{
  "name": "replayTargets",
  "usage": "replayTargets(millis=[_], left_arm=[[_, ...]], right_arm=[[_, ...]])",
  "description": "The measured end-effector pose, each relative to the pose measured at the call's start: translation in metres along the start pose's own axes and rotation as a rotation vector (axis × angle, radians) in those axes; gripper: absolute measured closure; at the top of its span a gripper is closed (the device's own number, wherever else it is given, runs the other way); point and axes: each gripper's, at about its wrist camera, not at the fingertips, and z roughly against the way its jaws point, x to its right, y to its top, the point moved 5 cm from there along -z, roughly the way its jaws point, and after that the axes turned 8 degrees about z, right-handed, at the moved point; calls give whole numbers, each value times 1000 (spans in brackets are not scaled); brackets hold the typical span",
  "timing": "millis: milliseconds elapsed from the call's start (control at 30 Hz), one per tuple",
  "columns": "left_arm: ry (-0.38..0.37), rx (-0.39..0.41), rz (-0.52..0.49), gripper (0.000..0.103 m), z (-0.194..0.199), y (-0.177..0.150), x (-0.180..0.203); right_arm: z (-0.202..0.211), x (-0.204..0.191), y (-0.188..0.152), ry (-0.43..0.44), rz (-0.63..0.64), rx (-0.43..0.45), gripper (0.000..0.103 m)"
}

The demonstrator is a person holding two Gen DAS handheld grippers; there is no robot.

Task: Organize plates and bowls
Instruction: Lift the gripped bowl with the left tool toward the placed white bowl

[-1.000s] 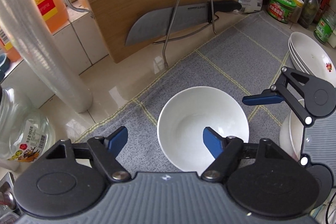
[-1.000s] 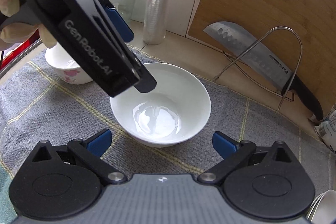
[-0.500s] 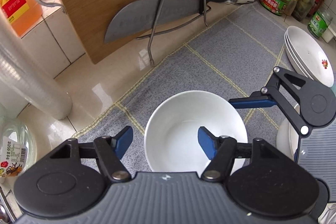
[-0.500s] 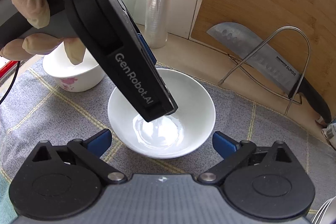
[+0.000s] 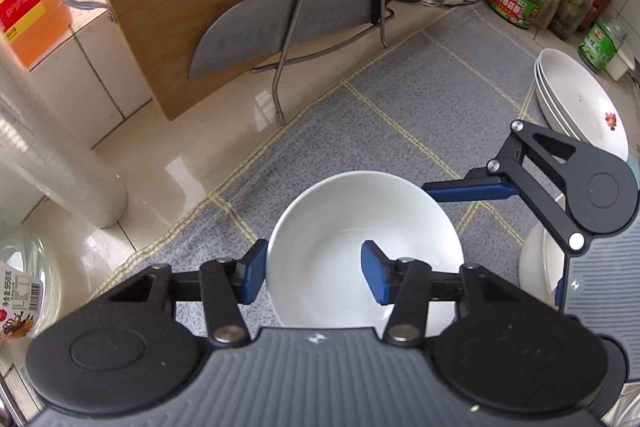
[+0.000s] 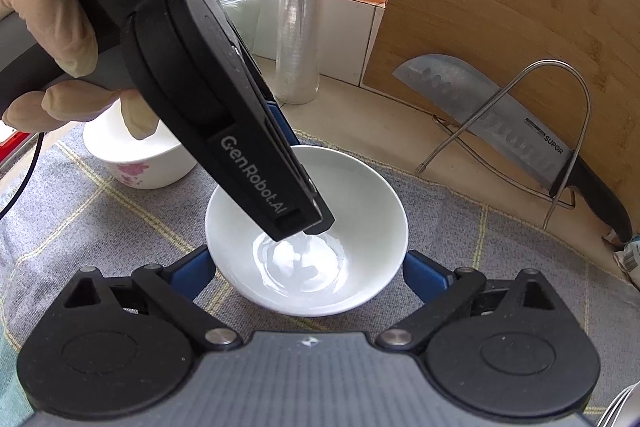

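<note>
— Where was the bowl (image 5: 352, 227) at that point?

— It sat on the grey cloth (image 5: 400, 107) on the worktop (image 5: 180, 163), between the knife rack (image 5: 340, 7) and the two claws. The left claw (image 5: 314, 269) had just been closing, and its jaws had come in on the near wall of the bowl, one blue pad outside the rim, the other inside.

— And the right claw (image 6: 306, 269)?

— Wide open, holding nothing. Its pads stood either side of the bowl without touching it.

— What worried you?

— The grip was on one edge only. I thought that once lifted, the glazed bowl might swing or slip out. There was a wet shine in the bottom, too. The flowered bowl (image 6: 140, 155) and the stack of plates (image 5: 580, 107) stood near, so a careless swing could chip something.
</note>
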Motion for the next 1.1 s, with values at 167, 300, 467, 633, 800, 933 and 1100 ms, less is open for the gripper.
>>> replayTargets(millis=[167,300,467,633,800,933,1100], left_arm=[[-2,1,-3,54,-1,0,0],[-5,-1,-1,54,-3,0,0],[-4,-2,-1,54,-3,0,-1],[-7,-4,0,56,-3,0,-2],[-10,0,2,56,-2,0,-2],[-4,3,-6,56,-1,-1,0],[-2,17,-13,56,5,-2,4]], right_arm=[[-3,1,-3,7,-8,-14,1],[-6,1,-2,14,-18,-17,3],[-7,2,-2,17,-21,-21,7],[-6,1,-3,17,-23,-18,8],[-5,1,-3,14,-27,-22,8],[-2,0,-3,15,-33,-18,8],[4,-2,-3,4,-27,-12,8]])
